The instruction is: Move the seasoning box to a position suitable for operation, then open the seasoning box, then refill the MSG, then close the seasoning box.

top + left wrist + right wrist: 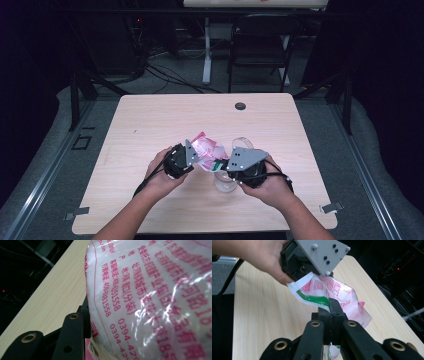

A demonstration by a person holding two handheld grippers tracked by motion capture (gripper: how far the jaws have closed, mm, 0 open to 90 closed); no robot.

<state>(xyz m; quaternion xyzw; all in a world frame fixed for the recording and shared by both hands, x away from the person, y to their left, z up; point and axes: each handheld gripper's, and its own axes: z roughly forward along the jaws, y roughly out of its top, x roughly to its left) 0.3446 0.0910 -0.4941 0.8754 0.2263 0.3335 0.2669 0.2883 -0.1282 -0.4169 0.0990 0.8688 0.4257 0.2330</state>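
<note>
On the pale wooden table (150, 120), seen from the high view, the left gripper (192, 162) sits in the person's left hand (160, 175) at the near middle of the tabletop. Its jaws clamp the left end of a crinkled white plastic packet printed with pink-red characters and a green stripe (209, 154). The packet stretches across to the right gripper (227, 167), held in the right hand (272, 187), so its long axis runs left to right between the two tools, raised off the table, its upper corner tilted away from the person. Under the right gripper stands a clear glass cup (226, 184).

The left gripper view adds the fine print: rows of pink characters and digits on the film (150, 302), pressed against one black jaw, with the table edge (55, 297) behind.

The right gripper view shows that its own jaws are pinched together on the packet's green-striped edge (314, 298), with the left gripper (307, 270) gripping the other end beyond.
</note>
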